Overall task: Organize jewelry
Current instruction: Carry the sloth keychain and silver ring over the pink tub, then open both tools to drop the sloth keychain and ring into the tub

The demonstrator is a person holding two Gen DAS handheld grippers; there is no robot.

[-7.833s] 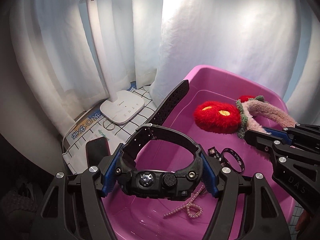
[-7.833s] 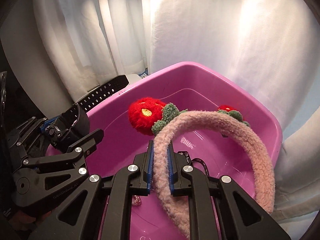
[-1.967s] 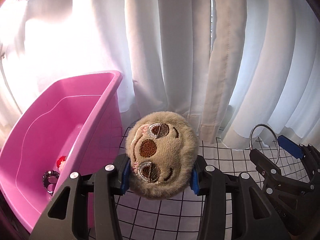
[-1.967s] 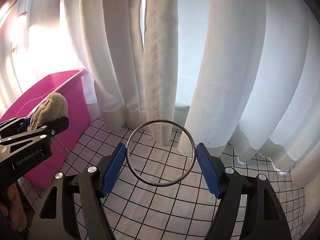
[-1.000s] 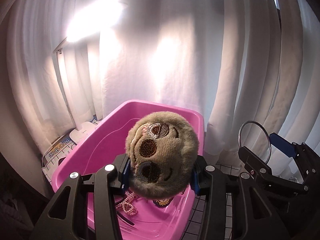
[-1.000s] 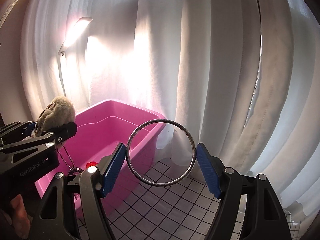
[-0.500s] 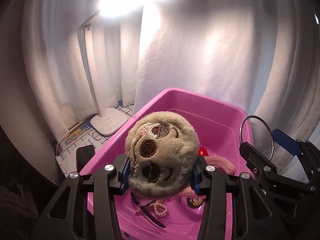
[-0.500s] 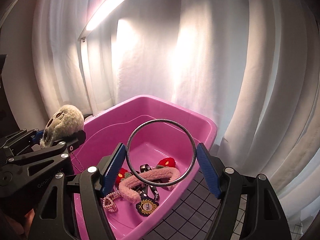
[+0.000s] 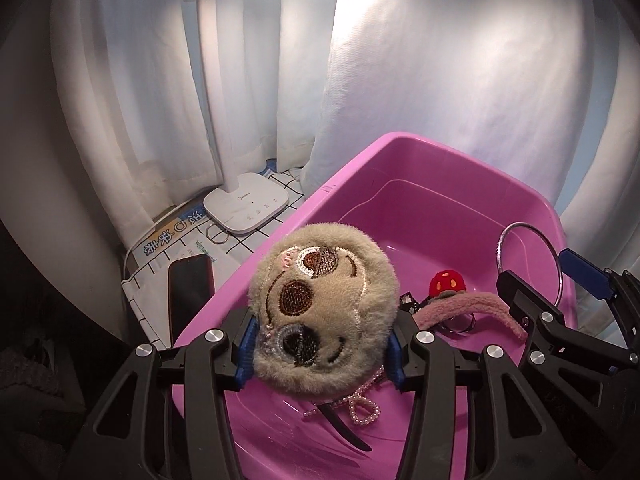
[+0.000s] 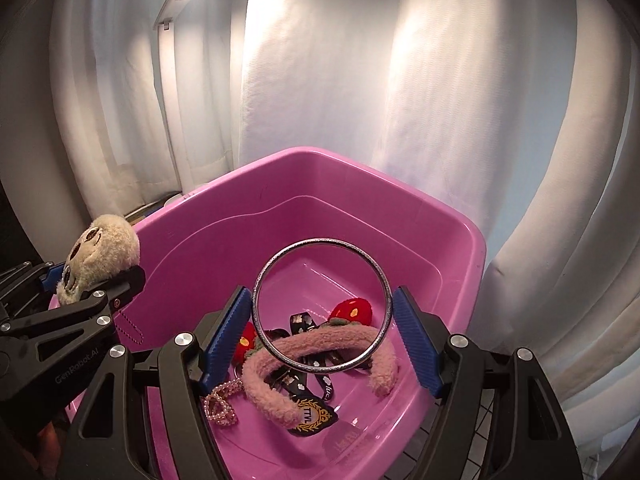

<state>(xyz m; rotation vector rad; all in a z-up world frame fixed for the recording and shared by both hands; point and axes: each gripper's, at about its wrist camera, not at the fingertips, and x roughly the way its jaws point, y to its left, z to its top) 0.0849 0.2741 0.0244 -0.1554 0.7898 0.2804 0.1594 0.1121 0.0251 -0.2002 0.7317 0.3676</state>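
Lamp base, one, white, stands at far left on the checked worktop beside one dark phone and one small ring. Next comes the left gripper, its jaws easing apart around one plush sloth head above the one pink bin. Inside lie one pink headband, one pearl strand and two red flowers. Furthest right, the right gripper pinches one metal bangle over the bin.
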